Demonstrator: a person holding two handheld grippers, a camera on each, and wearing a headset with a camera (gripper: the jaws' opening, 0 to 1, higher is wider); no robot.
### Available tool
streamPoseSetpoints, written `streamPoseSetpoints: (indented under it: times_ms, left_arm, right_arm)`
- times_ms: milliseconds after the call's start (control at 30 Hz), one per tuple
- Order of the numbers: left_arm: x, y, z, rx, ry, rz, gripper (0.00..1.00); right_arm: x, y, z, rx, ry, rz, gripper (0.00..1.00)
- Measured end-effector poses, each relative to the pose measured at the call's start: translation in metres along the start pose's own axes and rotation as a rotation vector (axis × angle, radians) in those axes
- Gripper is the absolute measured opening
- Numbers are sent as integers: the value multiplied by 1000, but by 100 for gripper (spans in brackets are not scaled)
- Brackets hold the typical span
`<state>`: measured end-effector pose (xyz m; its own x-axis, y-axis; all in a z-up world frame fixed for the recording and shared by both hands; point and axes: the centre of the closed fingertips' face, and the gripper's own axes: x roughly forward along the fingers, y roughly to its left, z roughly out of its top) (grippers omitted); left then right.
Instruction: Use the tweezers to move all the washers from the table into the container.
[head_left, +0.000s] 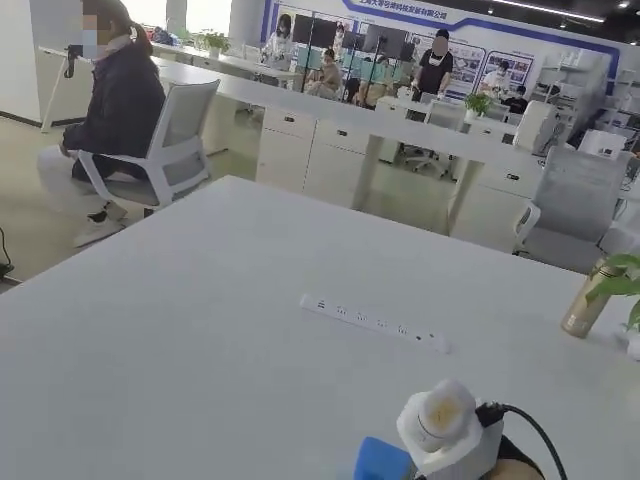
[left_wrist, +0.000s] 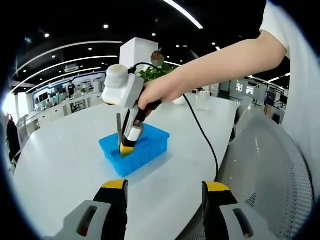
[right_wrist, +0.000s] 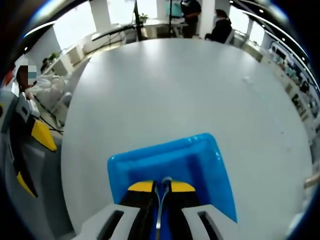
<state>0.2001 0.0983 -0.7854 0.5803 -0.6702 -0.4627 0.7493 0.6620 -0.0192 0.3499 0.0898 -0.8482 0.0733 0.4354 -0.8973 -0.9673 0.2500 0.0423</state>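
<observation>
We judge that the step in hand is the drop. The right claw (right_wrist: 162, 187) is closed on the tweezers (right_wrist: 160, 207) and hangs directly above the blue container (right_wrist: 205, 165), with the tweezers pointing down into it. In the left gripper view a hand (left_wrist: 160, 92) holds this claw over the middle of the container, a little tilted, with its yellow tips close to the container's inside. We cannot tell whether the tweezers carry a washer. Their tips are too thin, and the claw partly hides them.

The left claw (left_wrist: 166, 186) is open, its two jaws wide apart with nothing between them. It hovers well apart from the container, on the person's side of it. The container stands on the white counter (right_wrist: 175, 90).

In our opinion the next move calls for easing the squeeze on the tweezers only a little, so that anything held falls inside the container's walls. After that the claw should lift straight up above the container before it goes away from it to look for another washer on the counter. The grip on the tweezers itself should not be lost during this.
</observation>
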Motion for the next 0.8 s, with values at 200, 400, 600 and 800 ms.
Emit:
streamPoseSetpoints:
  times_ms: [200,400,600,800]
  left_arm:
    - [0,-1,-1,5,5,-2,59]
    - [0,1,0,-2,0,7,59]
    - [0,-1,4,4,-16,-6,56]
    - [0,-5,8,32,10,-30,49]
  right_arm:
    - [-7,-2,-2,-10,-17,-11,5]
    - [-24,0,0,-31,-75,-28,5]
    - [-50,24,4,-49,-162,-26,5]
    - [-74,57,-4,-121,-229,5,4]
